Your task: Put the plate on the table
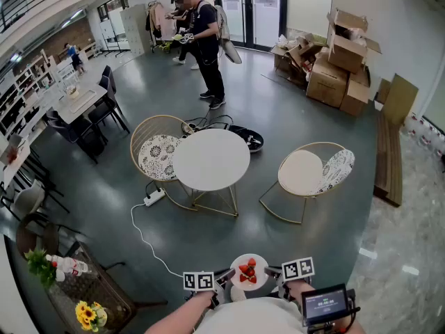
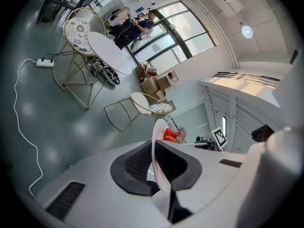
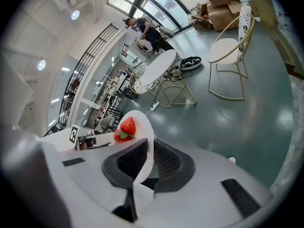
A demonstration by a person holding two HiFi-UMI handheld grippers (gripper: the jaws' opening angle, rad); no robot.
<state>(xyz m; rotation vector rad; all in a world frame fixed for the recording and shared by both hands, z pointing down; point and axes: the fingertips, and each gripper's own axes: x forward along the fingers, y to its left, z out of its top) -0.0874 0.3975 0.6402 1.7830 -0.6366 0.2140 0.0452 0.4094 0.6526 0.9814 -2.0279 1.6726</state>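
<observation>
Two grippers at work: my left gripper [image 1: 224, 277] and my right gripper [image 1: 274, 272] each clamp an opposite edge of the white plate [image 1: 237, 263], jaws pinched onto its rim. Plate hangs in the air close in front of me, red strawberries [image 1: 248, 272] lying on it. Round white table [image 1: 211, 160] stands well ahead, apart from the plate.

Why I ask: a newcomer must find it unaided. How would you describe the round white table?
From the glass doors at the far end, come forward across the grey-green floor to the furniture in the middle. There the round white table on thin gold wire legs stands between two gold-framed chairs. Unlike them, it has a larger, plain top and no patterned cushion.
</observation>
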